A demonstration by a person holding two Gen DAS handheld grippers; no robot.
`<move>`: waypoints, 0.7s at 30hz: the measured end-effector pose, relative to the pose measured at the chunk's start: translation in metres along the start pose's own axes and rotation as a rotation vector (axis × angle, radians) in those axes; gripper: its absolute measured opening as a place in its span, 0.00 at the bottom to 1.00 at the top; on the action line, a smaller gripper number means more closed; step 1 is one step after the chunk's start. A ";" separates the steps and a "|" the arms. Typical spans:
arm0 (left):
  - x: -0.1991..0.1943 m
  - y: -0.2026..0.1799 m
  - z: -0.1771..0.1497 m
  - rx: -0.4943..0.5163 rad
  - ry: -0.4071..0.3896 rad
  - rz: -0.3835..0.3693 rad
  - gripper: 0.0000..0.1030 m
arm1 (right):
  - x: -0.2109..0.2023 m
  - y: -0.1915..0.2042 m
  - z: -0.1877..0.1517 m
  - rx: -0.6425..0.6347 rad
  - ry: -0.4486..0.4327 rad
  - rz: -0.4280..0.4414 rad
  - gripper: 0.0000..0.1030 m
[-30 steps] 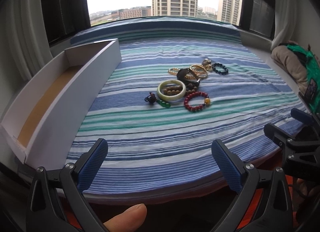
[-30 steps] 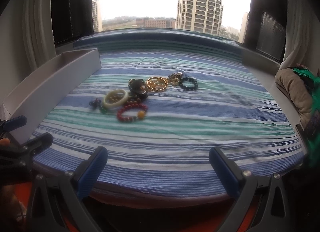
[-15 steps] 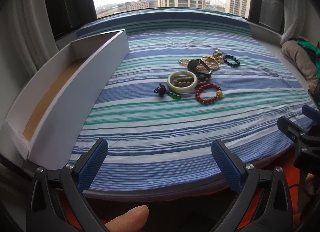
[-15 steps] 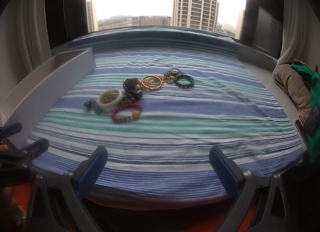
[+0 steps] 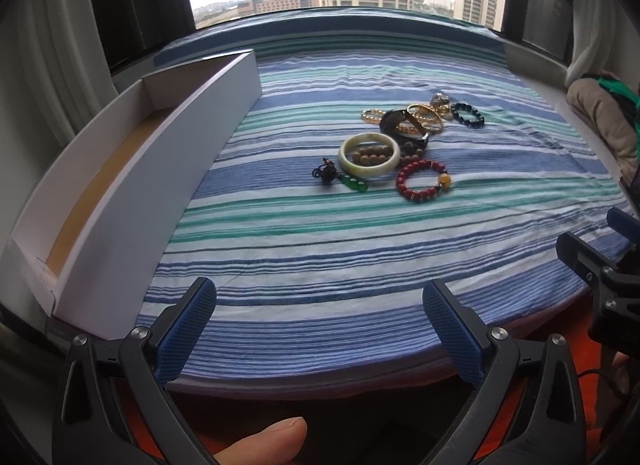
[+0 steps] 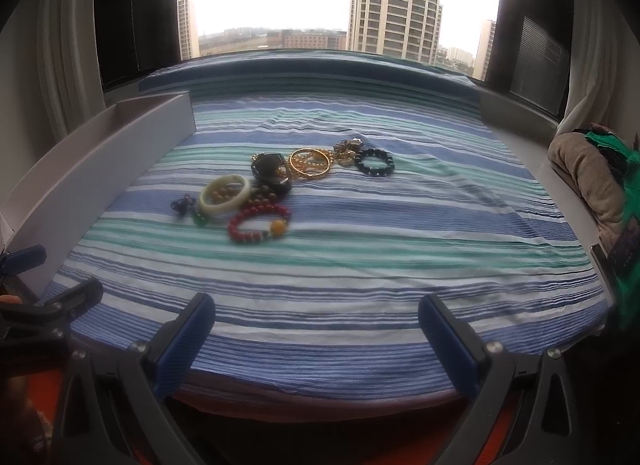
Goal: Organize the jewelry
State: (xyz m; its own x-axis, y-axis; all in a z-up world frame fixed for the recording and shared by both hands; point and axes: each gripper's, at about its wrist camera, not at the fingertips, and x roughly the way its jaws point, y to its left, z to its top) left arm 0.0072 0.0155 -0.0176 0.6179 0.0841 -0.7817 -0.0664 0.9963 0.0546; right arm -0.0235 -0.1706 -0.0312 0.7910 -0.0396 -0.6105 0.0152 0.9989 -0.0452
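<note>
Both views have drawn nearer the striped bed (image 5: pixel 320 257) since a second ago. Left along it lies the white box (image 5: pixel 168 169), well apart from the jewelry pile (image 5: pixel 396 145) mid-bed. Left gripper (image 5: pixel 320 329) and right gripper (image 6: pixel 316 329) hang at the near edge, fingers spread wide, empty.

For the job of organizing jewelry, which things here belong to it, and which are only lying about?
Belong to the job:
- red bead bracelet
- pale bangle
- gold bangles
- dark bead bracelet
- green pendant
- white box, no jewelry visible inside

Just lying about:
- bundled clothes
- striped cloth underneath
</note>
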 end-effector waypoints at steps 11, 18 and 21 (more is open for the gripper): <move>0.001 0.000 -0.002 0.001 0.014 0.002 1.00 | 0.000 0.001 -0.002 -0.002 0.003 0.004 1.00; -0.001 0.002 0.000 -0.006 0.000 -0.011 1.00 | 0.001 0.003 -0.001 -0.005 0.005 0.000 1.00; 0.000 0.002 0.000 -0.008 0.000 -0.021 1.00 | -0.002 0.005 0.001 -0.013 -0.007 -0.005 1.00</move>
State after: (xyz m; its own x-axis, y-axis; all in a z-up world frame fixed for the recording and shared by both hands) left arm 0.0073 0.0171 -0.0174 0.6189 0.0629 -0.7829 -0.0593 0.9977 0.0332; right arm -0.0250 -0.1658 -0.0295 0.7955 -0.0439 -0.6043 0.0105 0.9982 -0.0586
